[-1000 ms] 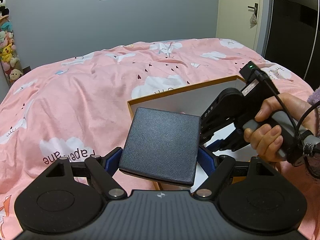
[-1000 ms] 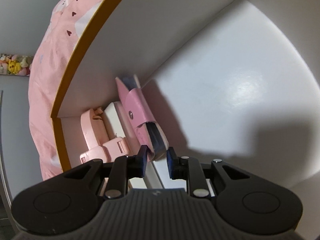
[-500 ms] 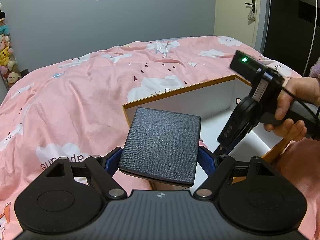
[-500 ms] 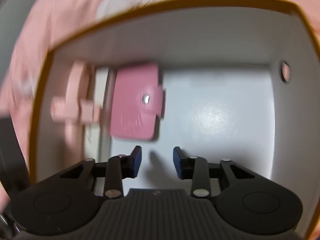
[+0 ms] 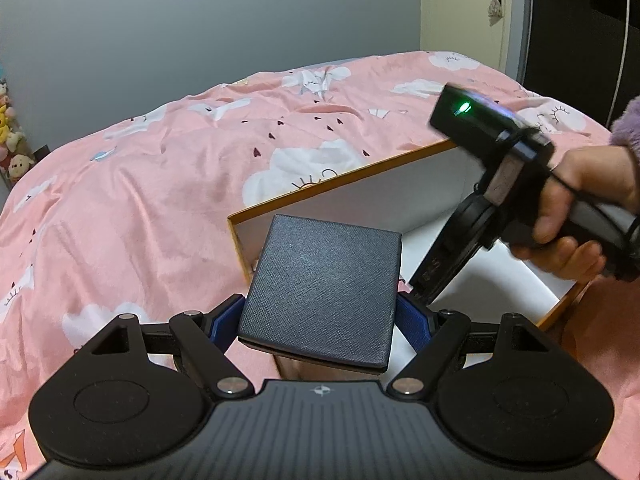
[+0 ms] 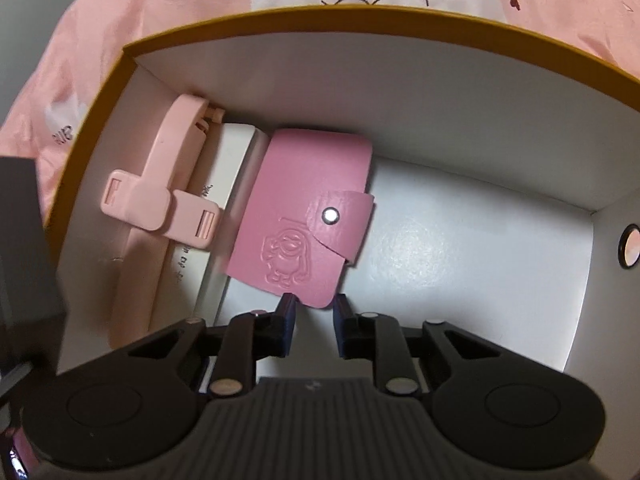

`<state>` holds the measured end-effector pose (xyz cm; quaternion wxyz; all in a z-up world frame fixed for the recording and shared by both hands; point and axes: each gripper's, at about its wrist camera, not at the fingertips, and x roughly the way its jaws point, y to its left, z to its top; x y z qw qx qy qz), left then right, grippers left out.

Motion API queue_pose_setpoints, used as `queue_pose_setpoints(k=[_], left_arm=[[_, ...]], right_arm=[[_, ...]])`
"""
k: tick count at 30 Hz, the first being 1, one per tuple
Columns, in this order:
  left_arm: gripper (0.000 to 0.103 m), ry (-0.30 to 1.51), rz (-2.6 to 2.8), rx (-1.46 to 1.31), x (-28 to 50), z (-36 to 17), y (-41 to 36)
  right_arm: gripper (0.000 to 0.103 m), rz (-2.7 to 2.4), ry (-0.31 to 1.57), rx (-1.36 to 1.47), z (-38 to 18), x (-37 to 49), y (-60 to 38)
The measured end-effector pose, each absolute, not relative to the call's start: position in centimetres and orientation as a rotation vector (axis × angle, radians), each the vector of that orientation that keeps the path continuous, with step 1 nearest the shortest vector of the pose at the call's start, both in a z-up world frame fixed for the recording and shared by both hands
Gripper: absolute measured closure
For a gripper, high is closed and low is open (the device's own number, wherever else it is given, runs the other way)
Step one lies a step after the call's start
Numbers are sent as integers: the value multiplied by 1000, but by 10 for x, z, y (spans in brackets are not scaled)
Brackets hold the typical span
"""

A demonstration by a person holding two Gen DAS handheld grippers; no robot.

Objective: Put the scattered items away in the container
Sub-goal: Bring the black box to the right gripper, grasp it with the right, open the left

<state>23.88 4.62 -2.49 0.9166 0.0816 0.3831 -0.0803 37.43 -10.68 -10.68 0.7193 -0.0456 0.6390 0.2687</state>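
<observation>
A bed covered by a pink quilt printed with white clouds fills the scene, and on it sits an open box with an orange rim and white inside walls, the landmark for everything else. The left gripper hangs just above the near left corner of the box, its blue pads pressed against the two sides of a dark square case with a fine woven texture; the case is held flat and tilted, off the quilt, partly over the box's rim. To the right, above the box's open top, a person's right hand with a fuzzy purple cuff grasps the handle of the right gripper, which points steeply down into the box. Its jaws are closing with only a narrow gap left and nothing between them; their tips hover just in front of the lower edge of a pink snap-button card holder embossed with a cartoon figure. The holder lies flat on the box floor near the left end, partly overlapping a white flat packet. Against the box's left wall, beside and partly on that packet, lies a pale pink plastic clip-like piece. The right half of the box floor is bare and white
</observation>
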Motion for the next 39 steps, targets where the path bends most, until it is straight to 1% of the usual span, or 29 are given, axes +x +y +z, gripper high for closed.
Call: queue_pose_setpoints(k=[4,5,6,7,9,10,12,13,14,15,21,24,25,28,35,37,38,39], left_arm=[[9,799,-176,200,244,-31,34],[9,804,-177,204,246,-33,31],[9,808,-180,205,247,-35,29],[9,812,-184,203,249,-37,27],[9,817,-189,199,251,-40,23],[9,819,-194,196,252,-41,21],[9,819,-210,183,253,-41,18],[9,819,-222,171,253,-41,16],[9,818,-233,160,253,-40,15],[9,816,-242,153,253,-40,14],[9,793,-282,116,250,-32,9],[9,785,-290,91,251,-30,10],[9,785,-291,86,252,-30,10],[9,789,-288,83,253,-33,11],[9,815,-291,53,255,-37,21],[11,818,-294,85,252,-37,21],[11,820,-295,108,250,-38,20],[11,820,-289,129,248,-38,20]], right_arm=[[74,603,1368,27,-89,370,-135],[68,620,1361,100,-83,370,-145],[65,640,1353,183,-77,371,-156],[63,659,1342,258,-72,369,-166],[63,689,1308,379,-58,370,-183],[61,704,1289,426,-51,371,-186],[52,750,1260,508,-44,370,-189],[43,771,1252,537,-42,370,-194],[36,781,1246,555,-40,370,-197],[35,781,1242,562,-39,369,-196],[35,843,1279,611,-50,362,-197],[35,879,1290,633,-55,360,-215],[37,887,1289,640,-54,358,-216],[57,906,1282,659,-55,356,-213],[58,921,1236,507,-40,350,-195],[59,925,1220,449,-35,349,-188],[63,918,1207,412,-32,348,-184],[64,903,1197,370,-30,348,-180]])
